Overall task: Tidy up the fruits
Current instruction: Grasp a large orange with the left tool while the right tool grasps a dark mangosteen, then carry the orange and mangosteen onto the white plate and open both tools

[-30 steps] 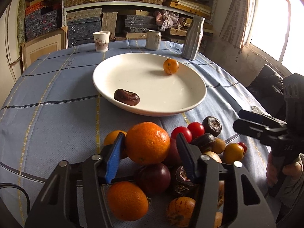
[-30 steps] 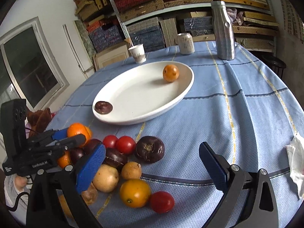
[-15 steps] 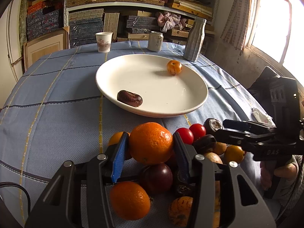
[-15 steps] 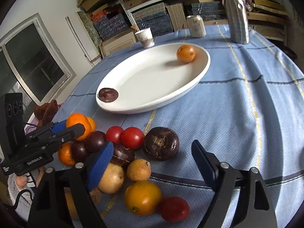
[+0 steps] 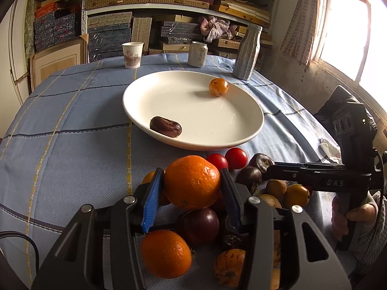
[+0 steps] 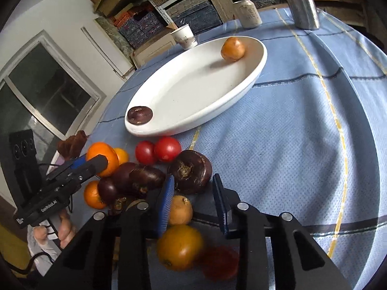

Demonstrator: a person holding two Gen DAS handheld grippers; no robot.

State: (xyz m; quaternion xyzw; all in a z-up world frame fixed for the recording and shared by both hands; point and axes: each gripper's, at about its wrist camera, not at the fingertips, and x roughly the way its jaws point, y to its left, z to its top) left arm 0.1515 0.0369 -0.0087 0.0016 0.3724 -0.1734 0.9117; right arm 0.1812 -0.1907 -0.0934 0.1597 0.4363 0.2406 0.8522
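Observation:
My left gripper (image 5: pixel 191 181) is shut on a big orange (image 5: pixel 192 181) and holds it above the fruit pile, in front of the white plate (image 5: pixel 251 130). The plate holds a dark brown fruit (image 5: pixel 166 126) and a small orange fruit (image 5: pixel 218 87). My right gripper (image 6: pixel 193 183) is half closed around a dark purple round fruit (image 6: pixel 191 171) at the pile's right edge; the pads are near its sides, contact unclear. Two red tomatoes (image 6: pixel 158 151), plums and oranges lie beside it. The left gripper also shows in the right wrist view (image 6: pixel 96 163).
A paper cup (image 5: pixel 132 54), a can (image 5: pixel 197 54) and a metal bottle (image 5: pixel 246 52) stand behind the plate. A crumpled tissue (image 5: pixel 329 148) lies at the table's right edge. Shelves of boxes fill the back wall.
My left gripper has lifted the big orange slightly. My right gripper has moved down into the pile and narrowed around the dark purple fruit.

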